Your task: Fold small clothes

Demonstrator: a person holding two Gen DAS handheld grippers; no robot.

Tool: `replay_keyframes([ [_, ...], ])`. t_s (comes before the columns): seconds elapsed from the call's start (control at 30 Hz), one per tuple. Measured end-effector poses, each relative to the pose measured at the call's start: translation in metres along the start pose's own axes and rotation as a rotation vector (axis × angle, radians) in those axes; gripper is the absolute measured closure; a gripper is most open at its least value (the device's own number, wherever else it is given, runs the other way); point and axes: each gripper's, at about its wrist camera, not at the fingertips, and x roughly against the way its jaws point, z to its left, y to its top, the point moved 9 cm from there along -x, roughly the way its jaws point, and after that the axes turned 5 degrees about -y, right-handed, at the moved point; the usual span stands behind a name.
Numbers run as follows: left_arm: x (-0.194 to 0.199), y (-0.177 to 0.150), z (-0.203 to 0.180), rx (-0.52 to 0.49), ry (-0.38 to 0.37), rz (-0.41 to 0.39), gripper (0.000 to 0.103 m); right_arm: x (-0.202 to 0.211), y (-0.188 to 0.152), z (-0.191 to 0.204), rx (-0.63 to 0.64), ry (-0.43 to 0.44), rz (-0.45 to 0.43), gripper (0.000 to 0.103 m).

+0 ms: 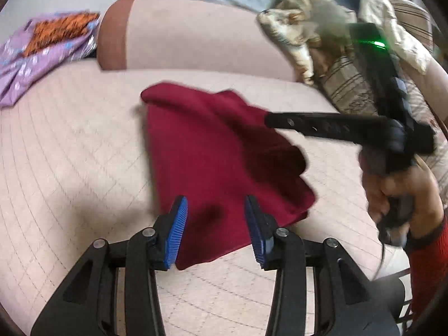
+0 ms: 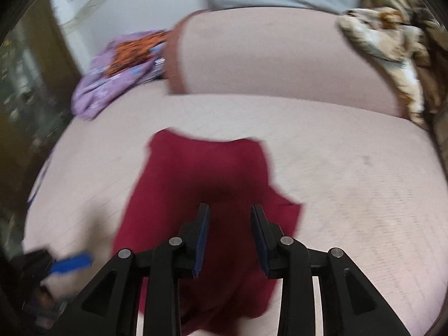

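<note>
A dark red garment (image 1: 212,151) lies spread on the pink quilted sofa seat (image 1: 70,154); it also shows in the right wrist view (image 2: 201,184). My left gripper (image 1: 215,210) is open, its blue pads just above the garment's near edge, holding nothing. My right gripper (image 2: 230,224) is open over the garment's near middle, holding nothing. In the left wrist view the right gripper's black fingers (image 1: 322,124) reach in from the right over the garment's far right corner. The left gripper's blue pad (image 2: 74,261) shows at the lower left of the right wrist view.
A purple and orange cloth pile (image 1: 42,44) lies at the far left of the seat. A pink back cushion (image 1: 196,36) stands behind. Beige patterned cloths (image 1: 302,28) are heaped at the far right. A dark cabinet (image 2: 25,89) stands left of the sofa.
</note>
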Motion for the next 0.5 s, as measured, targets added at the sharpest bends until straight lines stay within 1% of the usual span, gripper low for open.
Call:
replay_keyframes([
  [0.07,-0.012,-0.008,0.002,0.012,-0.002,0.029,0.063,-0.007,-0.007,0.013,0.033,0.006,0.024,0.072],
  [0.17,-0.024,-0.022,0.000,0.000,0.009,0.066,0.063,-0.022,-0.036,0.013,0.083,-0.069,0.098,0.076],
  [0.27,-0.020,-0.034,0.003,-0.048,0.018,0.052,0.060,-0.027,-0.068,0.003,0.103,-0.113,0.142,0.074],
  [0.33,-0.016,-0.039,0.000,-0.075,0.031,0.041,0.059,-0.025,-0.076,0.000,0.088,-0.090,0.133,0.069],
  [0.37,-0.015,-0.039,0.000,-0.085,0.035,0.036,0.057,-0.022,-0.075,-0.001,0.071,-0.076,0.125,0.066],
  [0.4,-0.016,-0.036,-0.002,-0.086,0.035,0.033,0.056,-0.016,-0.070,-0.002,0.049,-0.060,0.117,0.064],
  [0.47,-0.018,-0.035,-0.001,-0.070,0.018,0.026,0.054,-0.004,-0.053,0.000,0.028,-0.038,0.067,0.064],
  [0.5,-0.019,-0.034,0.000,-0.060,0.008,0.022,0.053,0.002,-0.038,0.004,0.029,-0.029,0.017,0.058],
])
